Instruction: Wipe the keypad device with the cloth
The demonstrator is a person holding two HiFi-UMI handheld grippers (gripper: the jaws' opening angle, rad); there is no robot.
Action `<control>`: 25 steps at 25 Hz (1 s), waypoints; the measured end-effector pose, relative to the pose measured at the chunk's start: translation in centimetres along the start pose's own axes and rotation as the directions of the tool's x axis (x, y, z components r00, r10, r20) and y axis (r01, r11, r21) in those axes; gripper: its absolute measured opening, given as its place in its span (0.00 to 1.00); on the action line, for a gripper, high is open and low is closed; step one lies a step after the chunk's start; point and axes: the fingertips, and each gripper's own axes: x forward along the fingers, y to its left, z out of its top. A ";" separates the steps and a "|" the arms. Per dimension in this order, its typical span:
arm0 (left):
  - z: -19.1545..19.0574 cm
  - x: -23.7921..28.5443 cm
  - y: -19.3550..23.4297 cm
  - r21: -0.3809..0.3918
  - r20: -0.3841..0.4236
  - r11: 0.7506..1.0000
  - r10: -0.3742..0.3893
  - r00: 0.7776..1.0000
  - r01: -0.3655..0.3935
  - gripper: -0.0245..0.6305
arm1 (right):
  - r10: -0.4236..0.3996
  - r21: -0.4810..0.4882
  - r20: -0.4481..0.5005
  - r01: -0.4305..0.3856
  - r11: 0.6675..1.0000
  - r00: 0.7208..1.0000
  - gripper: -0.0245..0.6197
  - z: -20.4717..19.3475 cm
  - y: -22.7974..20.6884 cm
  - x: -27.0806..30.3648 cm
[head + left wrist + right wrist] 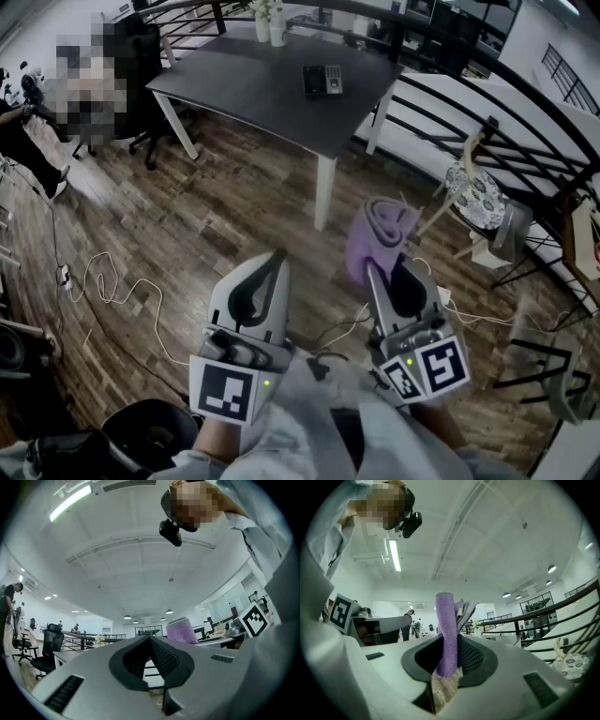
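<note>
Left gripper (150, 639) closed, empty; right gripper (452, 645) clamping cloth (444, 616).

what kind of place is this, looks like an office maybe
Most likely an open-plan office: a dark grey rectangular table on white legs, a black swivel office chair and a long white ceiling strip light.

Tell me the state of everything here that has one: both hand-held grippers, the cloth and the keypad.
left hand-held gripper: shut, nothing between its jaws.
right hand-held gripper: shut on the cloth.
cloth: folded, standing upright out of the jaws, held over the floor.
keypad: lying flat on the table, nothing touching it.
</note>
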 end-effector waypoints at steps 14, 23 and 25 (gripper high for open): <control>1.3 -0.2 -1.3 0.014 0.035 1.000 -0.019 0.999 0.018 0.05 | -0.026 0.040 0.009 0.025 0.999 1.000 0.18 0.0 -0.7 -1.1; 2.0 0.2 -2.6 0.013 0.067 0.999 -0.034 0.997 0.033 0.05 | -0.071 0.052 0.024 0.070 0.996 0.997 0.18 0.4 -2.2 -3.5; 2.0 0.6 -2.9 0.011 0.067 0.999 -0.038 0.997 0.038 0.05 | -0.082 0.055 0.019 0.081 0.995 0.996 0.18 0.3 -2.7 -3.9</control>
